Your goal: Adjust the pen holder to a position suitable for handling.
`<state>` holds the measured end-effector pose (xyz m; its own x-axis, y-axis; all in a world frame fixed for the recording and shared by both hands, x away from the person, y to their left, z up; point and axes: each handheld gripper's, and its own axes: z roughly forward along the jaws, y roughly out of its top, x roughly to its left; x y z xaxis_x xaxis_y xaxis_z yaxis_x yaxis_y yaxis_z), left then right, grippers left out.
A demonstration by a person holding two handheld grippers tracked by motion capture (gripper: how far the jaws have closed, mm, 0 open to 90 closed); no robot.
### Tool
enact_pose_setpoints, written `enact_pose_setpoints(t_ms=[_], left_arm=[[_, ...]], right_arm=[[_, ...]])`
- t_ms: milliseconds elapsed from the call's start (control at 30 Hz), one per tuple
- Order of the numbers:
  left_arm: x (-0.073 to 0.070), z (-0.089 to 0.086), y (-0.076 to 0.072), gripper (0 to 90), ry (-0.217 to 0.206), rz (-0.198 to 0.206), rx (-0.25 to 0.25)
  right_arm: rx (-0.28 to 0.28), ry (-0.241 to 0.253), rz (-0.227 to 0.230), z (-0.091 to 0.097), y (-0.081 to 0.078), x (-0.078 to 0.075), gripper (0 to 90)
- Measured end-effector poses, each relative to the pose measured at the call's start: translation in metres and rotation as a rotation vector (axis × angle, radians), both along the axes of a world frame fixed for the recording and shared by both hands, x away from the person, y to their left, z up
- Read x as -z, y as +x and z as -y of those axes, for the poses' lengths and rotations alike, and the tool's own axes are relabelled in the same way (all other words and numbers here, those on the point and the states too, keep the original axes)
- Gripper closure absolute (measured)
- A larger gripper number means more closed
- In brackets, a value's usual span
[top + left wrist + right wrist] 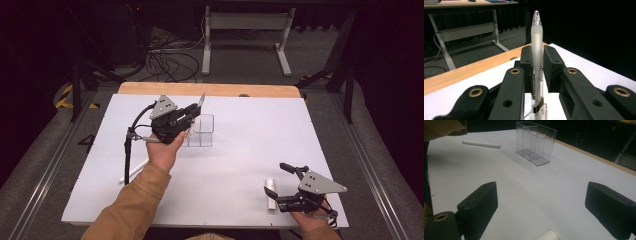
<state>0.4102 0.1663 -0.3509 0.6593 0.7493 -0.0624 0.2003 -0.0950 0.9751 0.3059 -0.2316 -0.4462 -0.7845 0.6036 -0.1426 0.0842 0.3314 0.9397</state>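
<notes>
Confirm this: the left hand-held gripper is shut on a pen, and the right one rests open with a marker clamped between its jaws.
Not quite: the right hand-held gripper clamps nothing; the white marker lies untouched between its open jaws, as the right gripper view shows. The left hand-held gripper is shut on the pen.

Bright white table point(240, 165), dark surroundings, soft shadows, slight blur.

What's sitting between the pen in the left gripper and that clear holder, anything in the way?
Nothing visible. The left gripper is shut on the pen, and in the high view it hangs beside the clear holder at its left edge. The holder's compartments look empty. The white marker lies off to the side, out of the path.
</notes>
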Motion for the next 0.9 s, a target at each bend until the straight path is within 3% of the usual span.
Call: enact_pose_setpoints(t_ms=[333, 567, 900], left_arm=[[-0.006, -0.013, 0.002, 78.9, -0.003, 0.021, -0.034], [-0.012, -0.022, 0.01, 78.9, 0.028, 0.036, -0.069], [-0.019, -0.028, 0.021, 78.9, 0.032, 0.026, -0.078]], right_arm=[[-0.001, -0.002, -0.001, 0.0, 0.0, 0.0, 11.6], [0.0, -0.001, -0.001, 0.0, 0.0, 0.0, 11.6], [-0.001, -0.001, 0.001, -0.001, 0.0, 0.0, 11.7]])
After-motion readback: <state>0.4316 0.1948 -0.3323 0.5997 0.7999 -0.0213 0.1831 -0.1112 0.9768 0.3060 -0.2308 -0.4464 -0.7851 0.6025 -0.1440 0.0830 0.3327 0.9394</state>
